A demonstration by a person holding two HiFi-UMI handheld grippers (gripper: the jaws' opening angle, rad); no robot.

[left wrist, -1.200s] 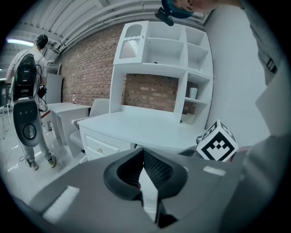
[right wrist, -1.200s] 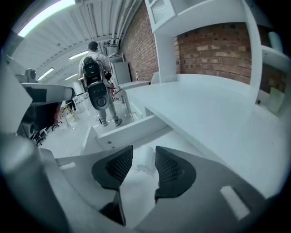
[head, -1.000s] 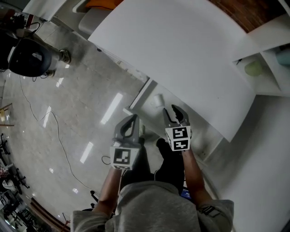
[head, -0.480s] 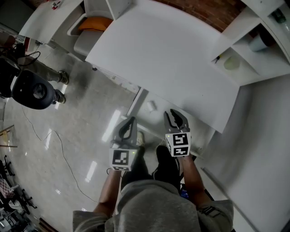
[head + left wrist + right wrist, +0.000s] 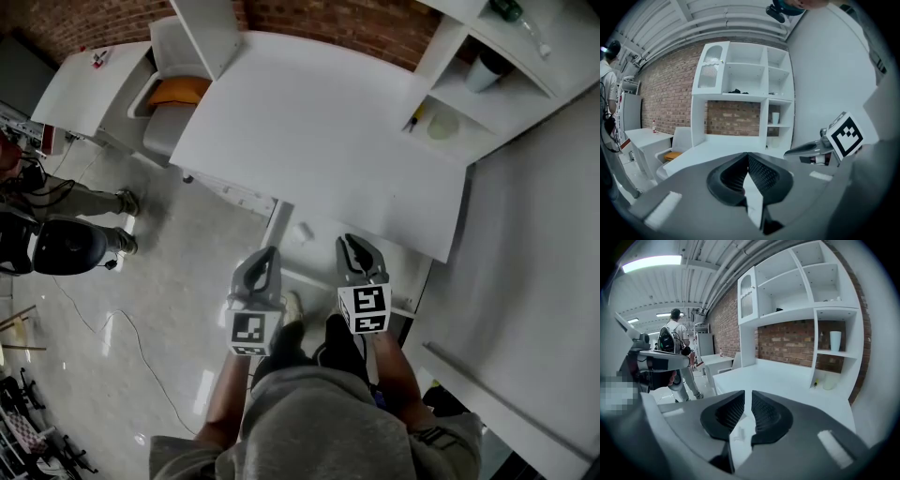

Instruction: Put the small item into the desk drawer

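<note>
White desk (image 5: pixel 309 131) fills the upper middle of the head view. At its 6 o'clock edge the drawer (image 5: pixel 323 248) stands pulled out, with the small item (image 5: pixel 302 232) lying inside. At the item's 7 o'clock, the left gripper (image 5: pixel 266 253) has its fingers pressed together, empty. At 4 o'clock, the right gripper (image 5: pixel 359 246) shows a narrow gap, its fingers closing on nothing.
</note>
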